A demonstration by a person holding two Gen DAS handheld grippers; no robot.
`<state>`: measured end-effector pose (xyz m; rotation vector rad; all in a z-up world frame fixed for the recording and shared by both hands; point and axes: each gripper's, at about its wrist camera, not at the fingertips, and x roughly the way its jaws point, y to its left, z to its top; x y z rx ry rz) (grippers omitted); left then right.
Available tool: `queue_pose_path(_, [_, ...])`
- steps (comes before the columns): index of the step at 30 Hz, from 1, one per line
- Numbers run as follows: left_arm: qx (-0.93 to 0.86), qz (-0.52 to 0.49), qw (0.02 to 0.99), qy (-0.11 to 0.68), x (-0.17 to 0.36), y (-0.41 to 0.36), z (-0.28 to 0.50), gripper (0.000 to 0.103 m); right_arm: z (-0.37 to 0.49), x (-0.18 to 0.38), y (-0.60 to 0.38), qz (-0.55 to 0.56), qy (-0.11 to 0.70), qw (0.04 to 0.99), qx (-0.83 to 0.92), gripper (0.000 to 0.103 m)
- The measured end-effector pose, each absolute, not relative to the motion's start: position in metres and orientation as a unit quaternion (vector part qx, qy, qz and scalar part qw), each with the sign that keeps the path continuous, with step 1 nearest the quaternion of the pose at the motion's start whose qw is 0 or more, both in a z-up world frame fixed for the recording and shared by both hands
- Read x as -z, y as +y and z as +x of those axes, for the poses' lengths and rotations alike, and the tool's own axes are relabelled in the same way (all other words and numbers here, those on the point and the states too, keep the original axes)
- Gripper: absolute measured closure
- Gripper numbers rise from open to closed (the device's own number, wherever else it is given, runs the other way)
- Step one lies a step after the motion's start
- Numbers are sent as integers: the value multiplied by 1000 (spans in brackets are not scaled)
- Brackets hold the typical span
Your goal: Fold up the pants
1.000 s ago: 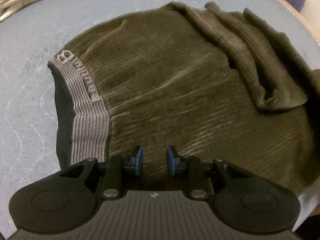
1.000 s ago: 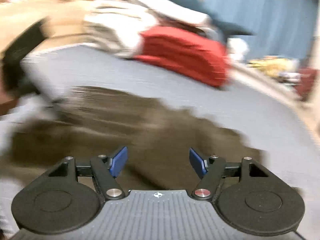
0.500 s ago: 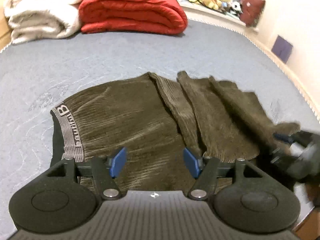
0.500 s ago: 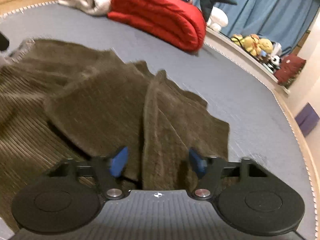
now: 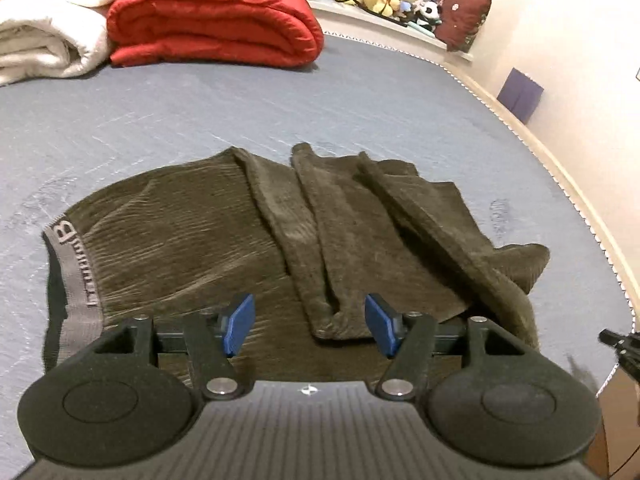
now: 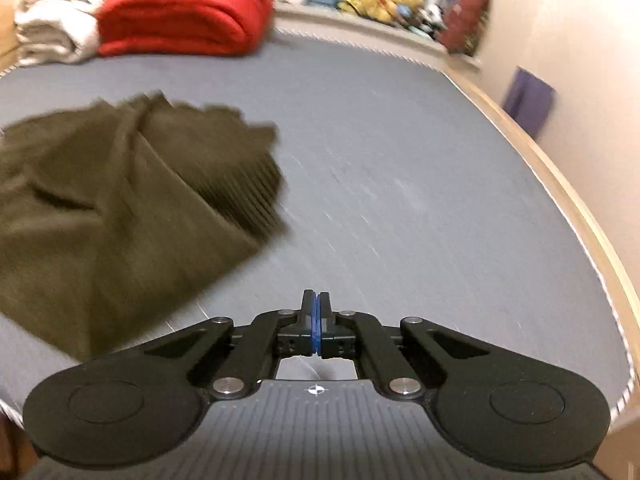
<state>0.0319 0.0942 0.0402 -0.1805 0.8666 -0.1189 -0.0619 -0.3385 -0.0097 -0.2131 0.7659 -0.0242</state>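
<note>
1. The pants (image 5: pixel 248 248), dark olive and ribbed, lie folded on the grey-blue bed (image 5: pixel 280 112), filling the middle of the left wrist view; their grey waistband (image 5: pixel 76 276) sits at the left edge of the bundle, and the legs are doubled over in ridges toward the right.
2. The left hand-held gripper (image 5: pixel 308 326) hangs over the near edge of the pants with its blue pads spread apart and nothing pinched between them; its jaws have just been opening.
3. The right hand-held gripper (image 6: pixel 316 322) is pressed together, pad against pad, holding nothing, over bare bed; its jaws have just been closing.
4. In the right wrist view the pants (image 6: pixel 120 208) lie blurred at centre left, apart from that gripper.
5. A red quilt (image 5: pixel 212 16) and a white blanket (image 5: pixel 48 20) sit folded at the upper left.
</note>
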Motion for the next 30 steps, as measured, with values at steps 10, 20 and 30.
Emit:
queue_pose_path(10, [42,-77,900,427,-24,78,37,36,-6,-10,-212,-128,282,944,-112,33])
queue_pose_path(20, [14,-65,892,447,-11,95,29,36,90,17,-117,-156,299,934,-120,33])
queue_pose_path(30, [7,-69,895,441,-22,100,29,36,141,54,-93,-187,351,913,-87,79])
